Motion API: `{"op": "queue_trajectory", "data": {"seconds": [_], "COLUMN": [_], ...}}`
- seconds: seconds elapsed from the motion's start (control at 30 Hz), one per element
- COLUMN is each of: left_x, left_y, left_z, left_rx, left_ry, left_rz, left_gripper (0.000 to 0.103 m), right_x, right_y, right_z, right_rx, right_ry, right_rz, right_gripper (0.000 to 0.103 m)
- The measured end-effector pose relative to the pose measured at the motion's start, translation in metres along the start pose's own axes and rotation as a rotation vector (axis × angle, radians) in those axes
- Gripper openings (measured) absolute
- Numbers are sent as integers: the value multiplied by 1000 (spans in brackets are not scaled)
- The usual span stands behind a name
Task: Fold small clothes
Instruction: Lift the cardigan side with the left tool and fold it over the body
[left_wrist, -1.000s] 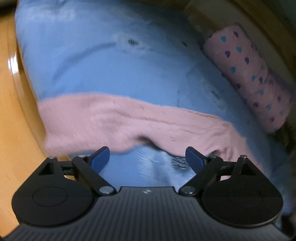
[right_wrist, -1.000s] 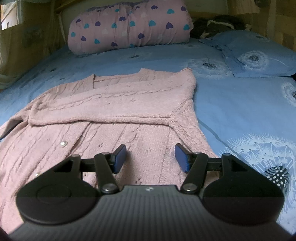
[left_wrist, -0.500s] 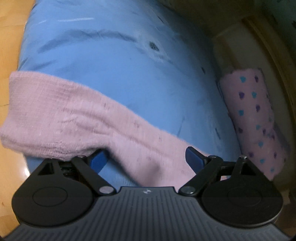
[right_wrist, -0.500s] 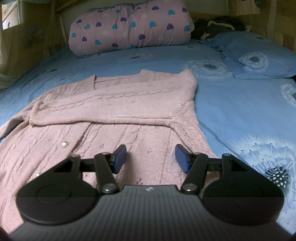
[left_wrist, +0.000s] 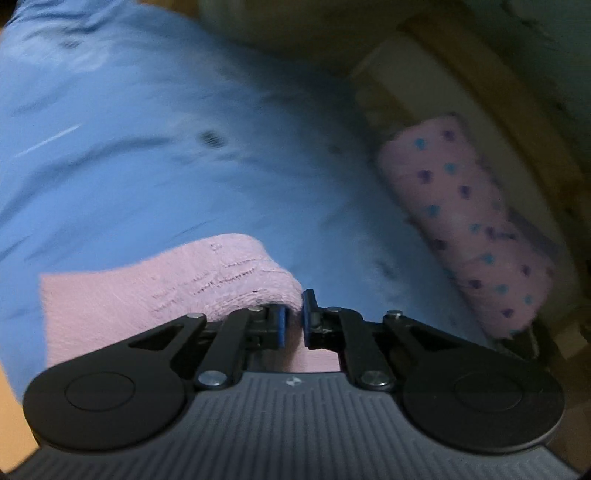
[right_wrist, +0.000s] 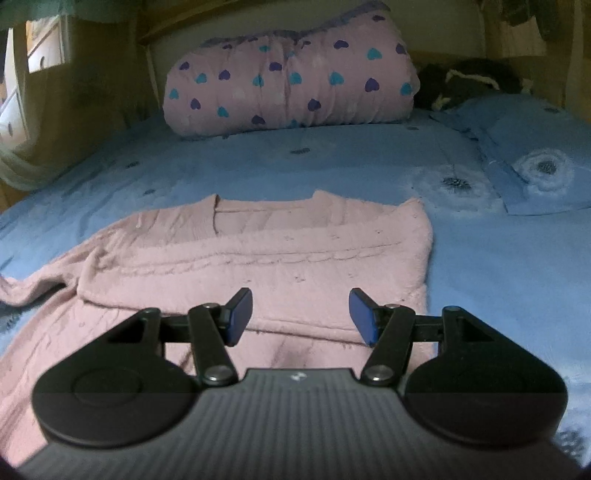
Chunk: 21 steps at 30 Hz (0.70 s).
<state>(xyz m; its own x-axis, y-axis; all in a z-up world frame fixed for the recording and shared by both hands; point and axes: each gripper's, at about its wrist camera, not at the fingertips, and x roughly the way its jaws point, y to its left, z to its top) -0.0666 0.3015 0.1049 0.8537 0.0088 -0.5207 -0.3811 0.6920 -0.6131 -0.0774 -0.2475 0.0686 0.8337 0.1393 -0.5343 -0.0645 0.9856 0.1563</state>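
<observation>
Pinching the pink sleeve (left_wrist: 155, 295) w/ left tongs (left_wrist: 293, 317); cardigan (right_wrist: 258, 251) body lies ahead of empty, open right tongs (right_wrist: 301, 314), sleeve trailing left.

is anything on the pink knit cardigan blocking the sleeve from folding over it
Nothing visible does. The left gripper is shut on the sleeve; the pink knit cardigan lies bare under the open right gripper.
</observation>
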Motion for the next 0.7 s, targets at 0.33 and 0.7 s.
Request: {"op": "queue_trajectory", "data": {"seconds": [0.33, 0.7], "left_x": [-11, -5], "left_y": [-123, -248], "left_z": [-8, -72], "left_rx": [138, 282], "left_ry": [-18, 85], "left_rz": [-270, -541], "left_gripper": [10, 10], "right_x": [0, -3], "right_y": [6, 2], "right_z": [-13, -10], "right_rx": [-9, -1], "right_ry": [13, -14], "right_rz": [14, 5], "right_gripper": [61, 61]}}
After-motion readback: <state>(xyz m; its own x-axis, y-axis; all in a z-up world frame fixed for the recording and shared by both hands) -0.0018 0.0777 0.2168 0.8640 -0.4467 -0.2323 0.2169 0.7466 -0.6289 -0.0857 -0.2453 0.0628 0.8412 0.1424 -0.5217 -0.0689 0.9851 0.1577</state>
